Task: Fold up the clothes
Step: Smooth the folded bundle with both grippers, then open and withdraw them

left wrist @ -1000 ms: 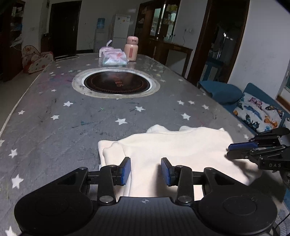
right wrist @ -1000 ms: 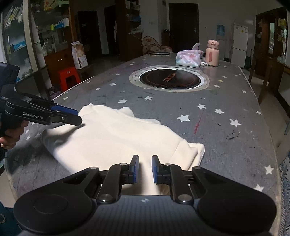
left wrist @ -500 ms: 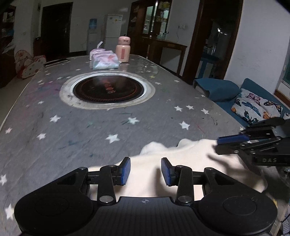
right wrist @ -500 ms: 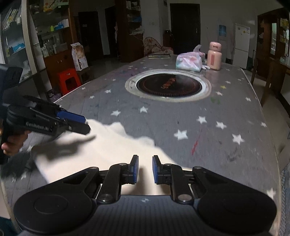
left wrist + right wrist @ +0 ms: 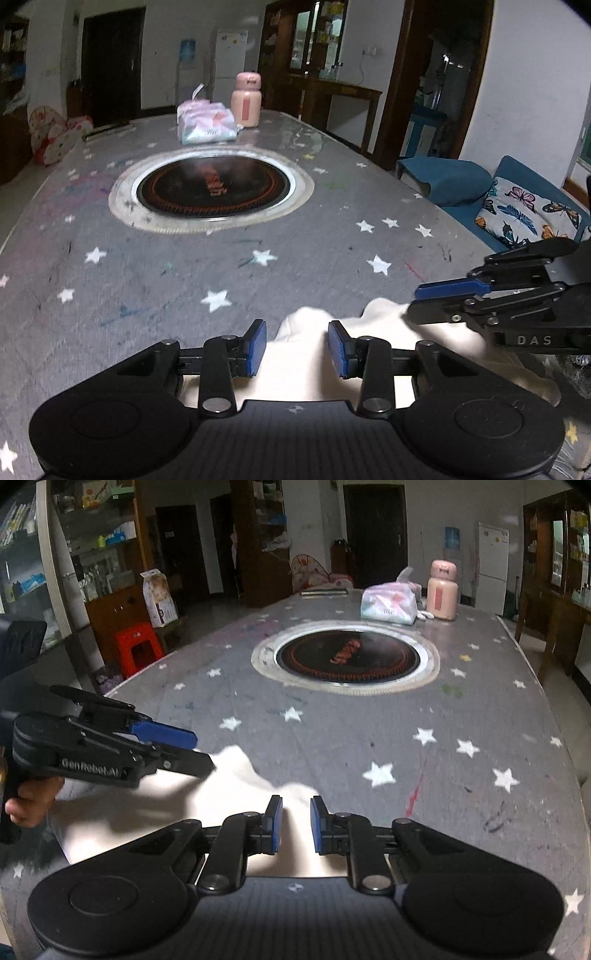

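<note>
A cream-white garment (image 5: 306, 354) lies on the grey star-patterned table near its front edge; it also shows in the right wrist view (image 5: 236, 797). My left gripper (image 5: 297, 349) is open, its blue pads apart above the garment, holding nothing. My right gripper (image 5: 293, 825) is open with a narrower gap, also above the cloth and empty. The right gripper shows at the right of the left wrist view (image 5: 436, 299). The left gripper shows at the left of the right wrist view (image 5: 184, 749). Most of the garment is hidden under the gripper bodies.
A round black hotplate (image 5: 212, 188) with a metal rim is set in the table's middle. A tissue pack (image 5: 205, 123) and a pink bottle (image 5: 246, 99) stand at the far end. A blue sofa with a butterfly cushion (image 5: 521, 214) is on the right, a red stool (image 5: 138, 646) on the left.
Both grippers have pulled back toward the table's near edge, so less of the garment shows ahead of them. Both stay open and empty.
</note>
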The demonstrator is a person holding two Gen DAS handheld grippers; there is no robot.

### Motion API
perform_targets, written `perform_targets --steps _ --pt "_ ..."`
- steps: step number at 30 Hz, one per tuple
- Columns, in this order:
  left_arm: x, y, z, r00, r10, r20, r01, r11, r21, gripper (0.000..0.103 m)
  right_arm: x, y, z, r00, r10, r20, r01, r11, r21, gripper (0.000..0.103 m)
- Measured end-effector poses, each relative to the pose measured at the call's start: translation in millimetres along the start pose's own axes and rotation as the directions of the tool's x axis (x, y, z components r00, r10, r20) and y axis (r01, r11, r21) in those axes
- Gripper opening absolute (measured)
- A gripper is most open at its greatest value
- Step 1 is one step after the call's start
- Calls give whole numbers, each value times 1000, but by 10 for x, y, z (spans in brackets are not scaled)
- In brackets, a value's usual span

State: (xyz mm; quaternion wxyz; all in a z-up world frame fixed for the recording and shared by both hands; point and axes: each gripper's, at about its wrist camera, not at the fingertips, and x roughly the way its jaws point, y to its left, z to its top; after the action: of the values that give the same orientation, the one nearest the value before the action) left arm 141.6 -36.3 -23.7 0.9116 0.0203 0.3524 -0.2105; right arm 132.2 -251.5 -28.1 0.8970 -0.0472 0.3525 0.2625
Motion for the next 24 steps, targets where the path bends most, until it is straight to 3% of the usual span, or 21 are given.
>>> perform_targets --steps 4,13,18,24 --pt "151 -48 -19 999 36 -23 -35 999 37 41 146 28 16 1000 6 -20 -6 1000 1 15" --pt "201 -38 8 999 44 -29 -43 999 32 41 175 78 36 1000 0 -23 0 1000 -19 16" --pt "191 -19 17 998 60 -32 -59 998 19 49 197 76 35 999 -6 -34 5 1000 -10 18" --pt "6 -79 -7 998 67 -5 -67 997 22 60 54 161 37 1000 -26 -10 26 1000 -17 41"
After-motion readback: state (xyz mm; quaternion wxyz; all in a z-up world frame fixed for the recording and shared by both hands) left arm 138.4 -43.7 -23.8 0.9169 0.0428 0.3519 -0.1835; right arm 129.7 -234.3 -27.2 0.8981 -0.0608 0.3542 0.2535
